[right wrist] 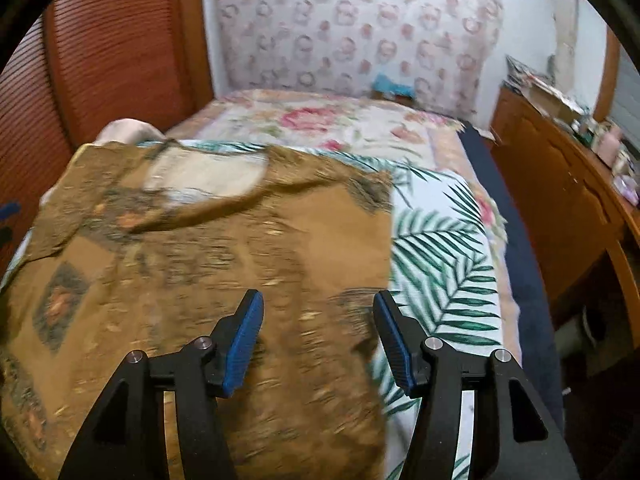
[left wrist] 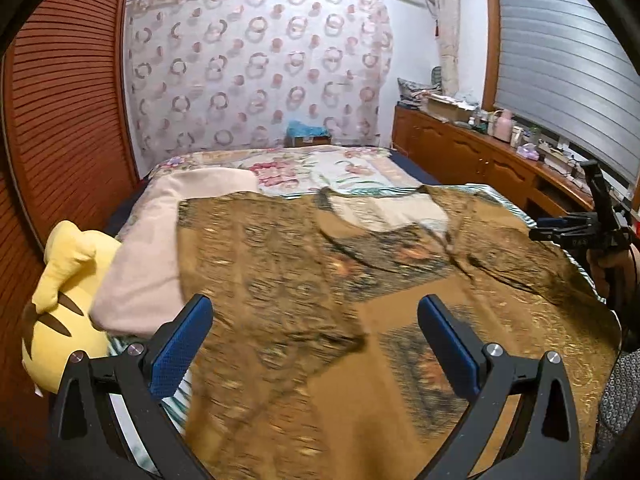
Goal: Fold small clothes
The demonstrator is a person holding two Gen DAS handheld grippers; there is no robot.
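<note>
The left wrist view looks forward and down past its own gripper [left wrist: 316, 344], close over the brown garment [left wrist: 320, 280] on the bed [left wrist: 320, 164]; the right wrist view faces likewise; both share the garment, bed and patterned curtain [left wrist: 256, 68].

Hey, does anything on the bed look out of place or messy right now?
Nothing is spilled or damaged. The brown patterned garment lies spread out but rumpled near its neckline, unfolded. A yellow plush toy sits wedged at the bed's left edge beside a pink pillow. Both grippers hover open, holding nothing.
</note>
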